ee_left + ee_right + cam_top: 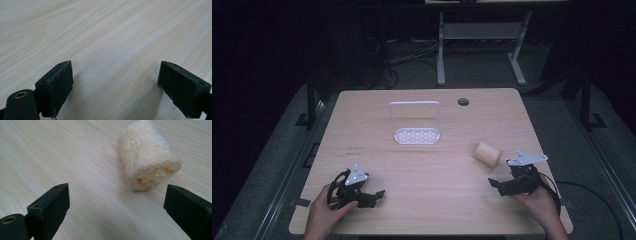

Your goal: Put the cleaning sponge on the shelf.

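The right tool is spread wide and pointed at the sponge in the upper right to grab it, while the left tool waits spread over the bare table.

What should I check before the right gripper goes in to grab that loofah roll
1. Right gripper open wide: ok, jaws stand far apart.
2. Loofah roll ahead of the jaws and free: ok, it lies on its side, apart from both jaws.
3. Roll centred between the jaws: not ok, it sits toward the right jaw.
4. Left gripper out of the way: ok, open over bare table.
5. White rack away from the path: ok, it stands farther back.
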`<state>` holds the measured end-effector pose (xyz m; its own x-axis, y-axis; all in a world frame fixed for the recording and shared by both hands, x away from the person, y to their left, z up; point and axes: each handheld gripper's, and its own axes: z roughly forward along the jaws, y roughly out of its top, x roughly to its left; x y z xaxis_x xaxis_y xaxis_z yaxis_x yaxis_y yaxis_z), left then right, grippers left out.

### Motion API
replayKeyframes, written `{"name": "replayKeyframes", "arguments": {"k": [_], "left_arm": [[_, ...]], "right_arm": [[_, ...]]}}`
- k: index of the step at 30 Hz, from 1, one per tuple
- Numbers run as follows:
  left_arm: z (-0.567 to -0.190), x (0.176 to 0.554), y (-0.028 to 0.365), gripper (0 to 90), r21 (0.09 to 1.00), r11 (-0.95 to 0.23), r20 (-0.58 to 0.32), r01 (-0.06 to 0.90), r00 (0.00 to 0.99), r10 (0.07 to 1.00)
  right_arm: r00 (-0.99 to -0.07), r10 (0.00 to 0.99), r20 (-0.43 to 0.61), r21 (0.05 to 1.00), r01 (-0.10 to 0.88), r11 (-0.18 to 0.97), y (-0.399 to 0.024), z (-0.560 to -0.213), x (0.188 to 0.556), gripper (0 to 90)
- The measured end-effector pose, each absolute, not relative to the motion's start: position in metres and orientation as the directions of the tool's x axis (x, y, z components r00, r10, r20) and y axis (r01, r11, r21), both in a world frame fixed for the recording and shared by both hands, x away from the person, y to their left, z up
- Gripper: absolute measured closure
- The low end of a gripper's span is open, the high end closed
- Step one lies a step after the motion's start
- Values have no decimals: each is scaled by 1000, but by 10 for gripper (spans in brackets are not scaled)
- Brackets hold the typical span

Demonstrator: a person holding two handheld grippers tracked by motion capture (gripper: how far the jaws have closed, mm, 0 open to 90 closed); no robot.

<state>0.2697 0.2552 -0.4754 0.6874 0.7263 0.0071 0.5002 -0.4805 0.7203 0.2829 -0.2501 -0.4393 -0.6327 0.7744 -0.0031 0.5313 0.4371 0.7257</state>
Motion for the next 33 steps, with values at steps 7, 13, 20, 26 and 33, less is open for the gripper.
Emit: {"name": "replayKeyframes", "arguments": {"k": [7,13,20,26,33], "left_arm": [[-475,270,255,121,720,-481,7,500,687,726],[-475,270,255,121,720,-481,7,500,687,726],[-475,270,255,121,720,-481,7,500,687,726],[-475,270,255,121,720,-481,7,500,687,726],[-475,270,255,121,720,-481,7,500,687,726]], "right_arm": [[-618,786,-3,730,536,424,-256,-437,289,64],[-611,792,-7,730,538,422,-259,-434,294,64],[-607,795,-4,736,536,413,-262,-433,301,64],[-602,799,9,733,548,404,-263,-435,306,64],[-605,796,9,728,549,409,-261,-433,310,63]]}}
